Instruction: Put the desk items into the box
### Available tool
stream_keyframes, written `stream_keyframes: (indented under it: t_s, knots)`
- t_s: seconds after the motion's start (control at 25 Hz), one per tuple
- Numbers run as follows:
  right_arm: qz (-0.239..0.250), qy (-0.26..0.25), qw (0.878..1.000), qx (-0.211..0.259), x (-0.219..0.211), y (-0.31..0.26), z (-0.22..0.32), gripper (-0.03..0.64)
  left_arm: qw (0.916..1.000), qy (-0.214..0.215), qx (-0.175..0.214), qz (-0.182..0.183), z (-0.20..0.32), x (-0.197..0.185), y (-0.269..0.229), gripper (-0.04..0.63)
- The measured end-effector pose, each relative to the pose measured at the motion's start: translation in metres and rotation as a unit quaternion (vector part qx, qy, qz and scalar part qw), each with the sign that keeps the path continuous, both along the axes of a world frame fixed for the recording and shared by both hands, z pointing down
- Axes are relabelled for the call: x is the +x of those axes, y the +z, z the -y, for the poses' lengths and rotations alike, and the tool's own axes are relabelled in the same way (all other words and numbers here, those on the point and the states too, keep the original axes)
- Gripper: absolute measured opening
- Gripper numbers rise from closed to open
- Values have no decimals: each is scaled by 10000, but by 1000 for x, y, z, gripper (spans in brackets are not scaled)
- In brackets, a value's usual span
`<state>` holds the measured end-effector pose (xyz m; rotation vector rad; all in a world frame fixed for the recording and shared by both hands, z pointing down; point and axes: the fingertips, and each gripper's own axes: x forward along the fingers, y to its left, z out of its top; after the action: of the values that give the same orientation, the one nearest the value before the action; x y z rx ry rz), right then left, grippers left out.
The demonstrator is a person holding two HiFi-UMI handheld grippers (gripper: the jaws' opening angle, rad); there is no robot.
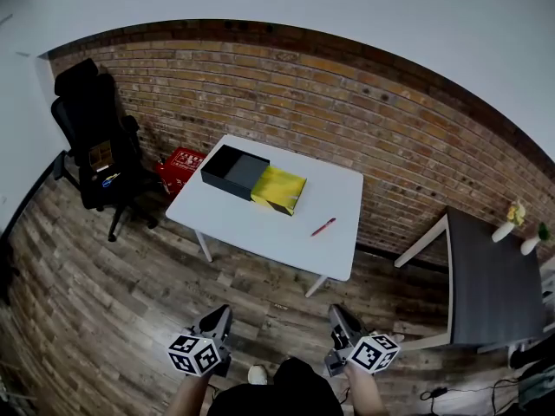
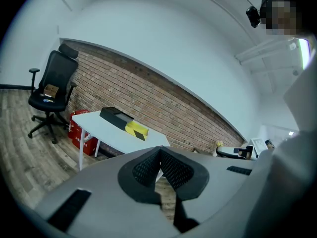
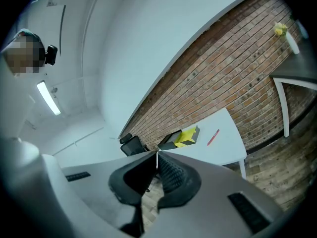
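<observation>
1. Left gripper (image 1: 222, 312) and right gripper (image 1: 337, 312): both are held low at the near edge of the head view, over the wooden floor (image 1: 104, 319). Each has its jaws closed tip to tip with nothing between them.
2. Red pen (image 1: 323, 226): the only loose desk item visible. It lies on the white table (image 1: 251, 228), to the right of the box and apart from it.
3. Box (image 1: 236, 170): a black tray, apparently open-topped, joined to a yellow sleeve (image 1: 279, 189), at the far left of the tabletop.
4. Progress: judged not begun. The pen is outside the box and both grippers are well short of the table; approach, pick-up and placing remain.
5. Surroundings: office chair (image 1: 95, 137), red crate (image 1: 180, 167), brick wall (image 1: 364, 111), dark table (image 1: 490, 284) at right.
</observation>
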<state>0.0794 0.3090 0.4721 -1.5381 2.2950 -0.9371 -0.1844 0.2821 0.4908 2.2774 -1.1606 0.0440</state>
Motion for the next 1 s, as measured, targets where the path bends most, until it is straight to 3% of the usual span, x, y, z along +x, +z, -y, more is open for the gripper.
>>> stream_keyframes:
  t_s: [0.44,0.72,1.0]
  knots:
    - [76,-49,9999,-82,3,10,34,23,9997,201,-132,59,30,17,11,14]
    - [25,-88,9999,-96,25,18,90,23,9993,327,-80,165,78,47,11,14]
    - [56,-152,9996,-213,49,27,154,21,9995,193,-78,231,139,65,8,14]
